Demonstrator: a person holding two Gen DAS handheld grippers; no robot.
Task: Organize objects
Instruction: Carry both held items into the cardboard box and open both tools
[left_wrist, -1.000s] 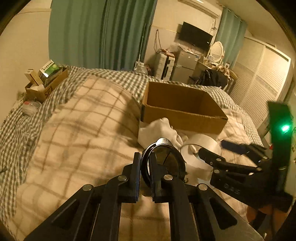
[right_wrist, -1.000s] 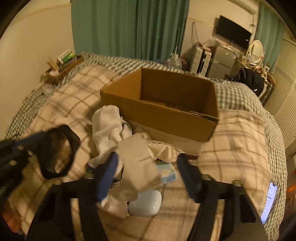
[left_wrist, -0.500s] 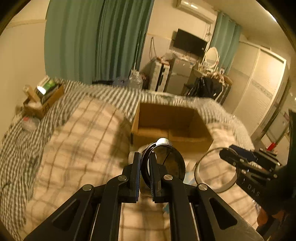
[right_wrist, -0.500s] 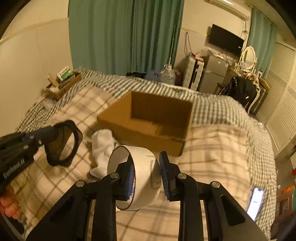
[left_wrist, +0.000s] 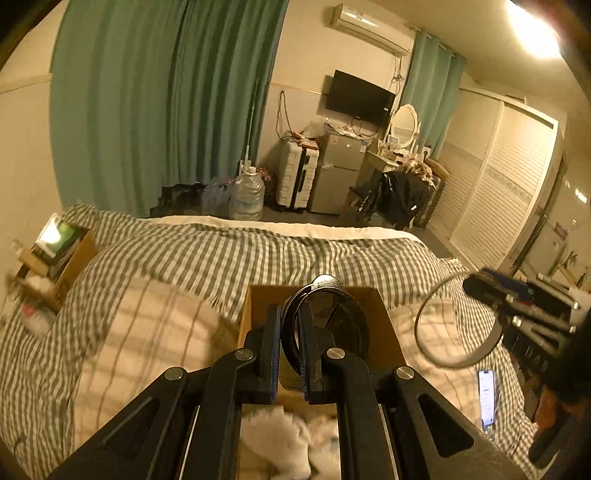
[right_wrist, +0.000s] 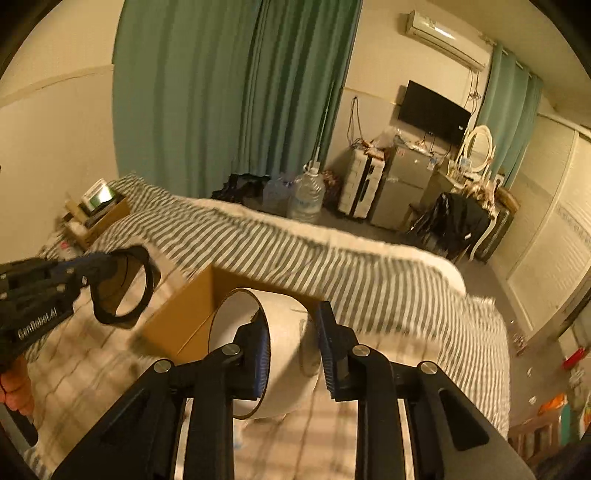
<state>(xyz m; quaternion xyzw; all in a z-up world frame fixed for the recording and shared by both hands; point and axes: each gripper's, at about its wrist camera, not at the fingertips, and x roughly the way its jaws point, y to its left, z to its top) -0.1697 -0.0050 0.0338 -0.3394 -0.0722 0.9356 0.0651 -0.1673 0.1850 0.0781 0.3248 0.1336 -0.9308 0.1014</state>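
My left gripper (left_wrist: 289, 332) is shut on a black ring-shaped object (left_wrist: 332, 325) with a dark lens-like centre, held in the air above the open brown cardboard box (left_wrist: 384, 332) on the bed. It also shows in the right wrist view (right_wrist: 122, 288), left of the box (right_wrist: 184, 317). My right gripper (right_wrist: 291, 339) is shut on the wall of a wide white tape roll (right_wrist: 280, 350), held above the bed by the box's near side. The roll shows as a ring at right in the left wrist view (left_wrist: 458, 321).
White cloth (left_wrist: 280, 443) lies on the plaid blanket (left_wrist: 147, 339) in front of the box. A phone (left_wrist: 487, 398) lies on the bed at right. A small box of items (left_wrist: 55, 258) sits at the bed's far left. A water jug (left_wrist: 247, 195), suitcase and fridge stand beyond.
Both grippers have risen and tilted up with their objects. The right gripper closed on the white tape roll and lifted it off the bed. The box now sits lower in both views.
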